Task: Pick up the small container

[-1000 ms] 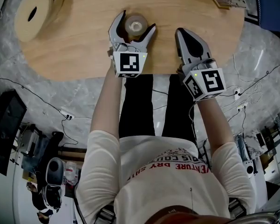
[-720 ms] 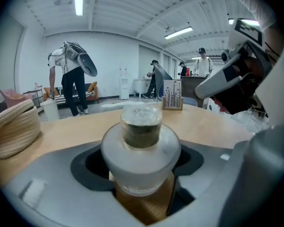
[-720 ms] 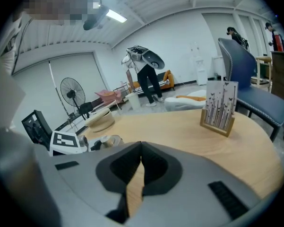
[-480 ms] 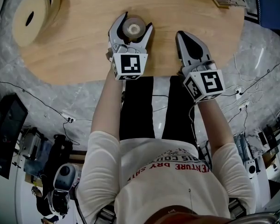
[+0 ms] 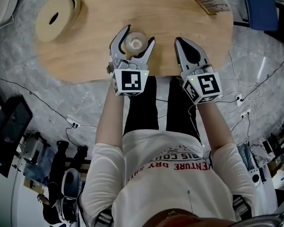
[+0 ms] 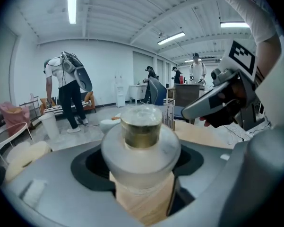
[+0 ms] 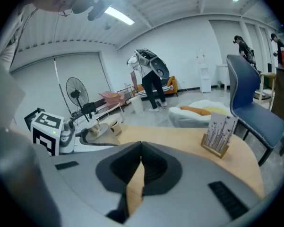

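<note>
The small container [image 5: 135,42] is a squat frosted jar with a gold band and a clear cap, over the round wooden table [image 5: 85,51] near its front edge. My left gripper [image 5: 137,36] is shut on it, one jaw pressing each side of its body. In the left gripper view the jar [image 6: 142,126] fills the gap between the jaws, with bare wood under it. I cannot tell if it is lifted off the wood. My right gripper [image 5: 183,44] lies to the right of it, shut and empty, its fingertips meeting [image 7: 141,148].
A big roll of tape [image 5: 56,12] lies at the table's far left. A small card stand [image 5: 211,4] sits at the far right, with a blue chair [image 5: 260,4] beyond it. Cables run over the floor around the table. People stand far off in the room.
The left jaws have narrowed from wide open onto the jar's sides. The head view has shifted, so table and both grippers sit a little differently in the frame.
</note>
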`<state>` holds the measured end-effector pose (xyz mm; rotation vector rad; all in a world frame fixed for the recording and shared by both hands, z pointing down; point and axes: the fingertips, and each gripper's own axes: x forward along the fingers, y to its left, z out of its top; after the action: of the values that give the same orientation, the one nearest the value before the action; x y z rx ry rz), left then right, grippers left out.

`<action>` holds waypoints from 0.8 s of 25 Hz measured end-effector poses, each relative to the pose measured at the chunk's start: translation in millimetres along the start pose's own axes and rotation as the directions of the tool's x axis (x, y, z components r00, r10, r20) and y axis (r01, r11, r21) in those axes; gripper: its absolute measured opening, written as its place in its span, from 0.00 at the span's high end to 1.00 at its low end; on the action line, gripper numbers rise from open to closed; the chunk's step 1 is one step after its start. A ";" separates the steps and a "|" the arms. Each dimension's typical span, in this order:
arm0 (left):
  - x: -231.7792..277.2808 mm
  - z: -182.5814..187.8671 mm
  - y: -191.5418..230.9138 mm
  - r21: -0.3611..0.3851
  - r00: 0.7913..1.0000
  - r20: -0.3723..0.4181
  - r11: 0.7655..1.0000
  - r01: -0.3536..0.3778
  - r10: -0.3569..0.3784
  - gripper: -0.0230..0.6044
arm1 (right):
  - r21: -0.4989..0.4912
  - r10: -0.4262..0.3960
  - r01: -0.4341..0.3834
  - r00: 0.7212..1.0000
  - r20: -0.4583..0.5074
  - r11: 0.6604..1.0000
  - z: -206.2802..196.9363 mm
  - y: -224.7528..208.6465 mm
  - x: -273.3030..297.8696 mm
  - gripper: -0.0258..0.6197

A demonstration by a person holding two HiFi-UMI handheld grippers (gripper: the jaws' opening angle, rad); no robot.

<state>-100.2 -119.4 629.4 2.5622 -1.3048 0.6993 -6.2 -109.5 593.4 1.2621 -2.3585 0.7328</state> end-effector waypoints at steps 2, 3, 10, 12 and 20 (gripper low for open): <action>-18.9 28.0 6.2 0.015 1.000 0.014 1.000 -0.021 0.021 0.42 | -0.011 0.013 -0.013 1.000 0.019 1.000 21.7 6.4 -11.3 0.95; -29.6 43.0 9.4 0.021 0.999 0.024 0.999 -0.032 0.031 0.42 | -0.019 0.020 -0.020 0.999 0.029 1.000 33.7 10.7 -17.3 0.95; -96.6 151.7 15.6 0.006 0.992 0.094 0.996 -0.088 0.087 0.42 | -0.105 0.075 -0.065 0.993 0.091 0.992 121.2 34.8 -70.5 0.95; -115.7 179.7 13.7 -0.002 0.988 0.110 0.994 -0.107 0.107 0.42 | -0.136 0.092 -0.076 0.989 0.114 0.988 145.4 41.8 -89.8 0.95; -178.0 286.3 0.4 -0.004 0.961 0.208 0.982 -0.188 0.184 0.42 | -0.220 0.141 -0.090 0.964 0.227 0.971 229.6 53.9 -169.8 0.95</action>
<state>-96.8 -96.6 293.1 2.6062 -1.6280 0.4835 21.9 -110.9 304.2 1.1875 -2.6429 0.3671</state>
